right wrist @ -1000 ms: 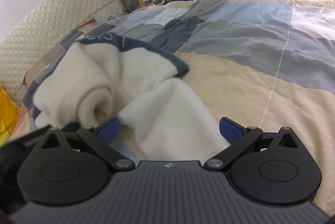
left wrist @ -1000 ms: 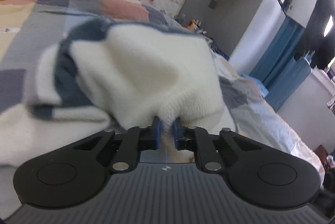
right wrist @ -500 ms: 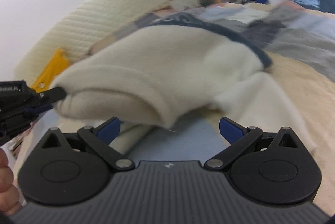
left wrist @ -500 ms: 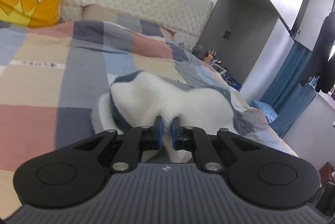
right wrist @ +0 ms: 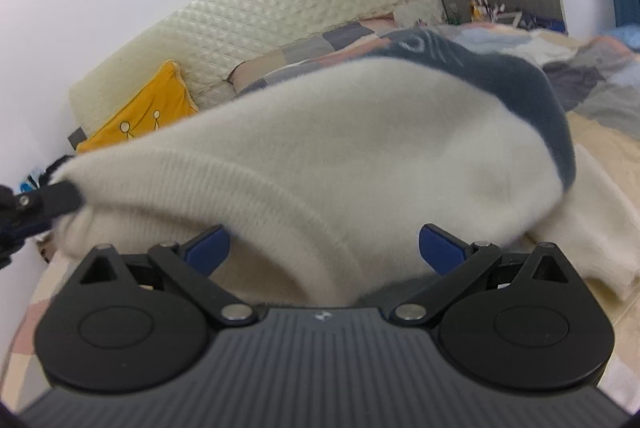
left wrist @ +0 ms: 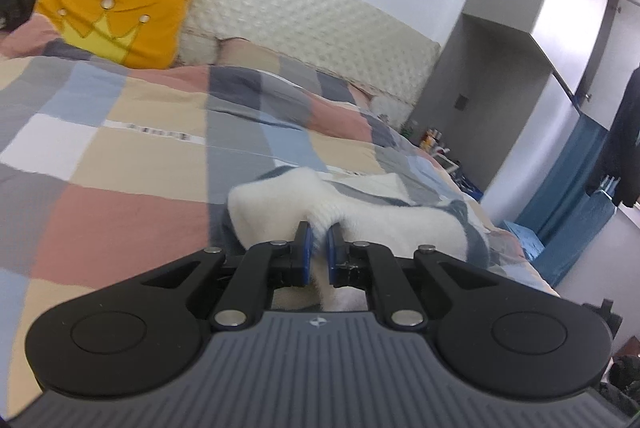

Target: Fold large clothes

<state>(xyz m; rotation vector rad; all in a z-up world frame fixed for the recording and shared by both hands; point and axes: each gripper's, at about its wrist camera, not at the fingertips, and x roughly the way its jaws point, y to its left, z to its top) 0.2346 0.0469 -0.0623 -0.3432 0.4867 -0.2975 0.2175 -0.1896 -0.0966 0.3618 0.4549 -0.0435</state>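
Note:
A cream knit sweater (left wrist: 280, 204) with dark blue-grey trim lies partly on the patchwork bed. My left gripper (left wrist: 318, 240) is shut on its cream ribbed hem and holds it lifted. In the right wrist view the sweater (right wrist: 340, 148) stretches across the frame, held up at the far left by the left gripper (right wrist: 56, 196). My right gripper (right wrist: 324, 242) is open, its blue pads (right wrist: 210, 246) on either side of the hem's lower fold, not clamping it.
The bed has a patchwork quilt (left wrist: 120, 148), a quilted cream headboard (left wrist: 300, 28) and a yellow crown pillow (left wrist: 116, 16) at its head. A grey wardrobe (left wrist: 500, 88) and blue curtain (left wrist: 568, 196) stand to the right of the bed.
My left gripper has pulled the sweater hem up and back toward the left, stretching the cloth out. The sweater now spans between my right gripper's open fingers, much closer than before.

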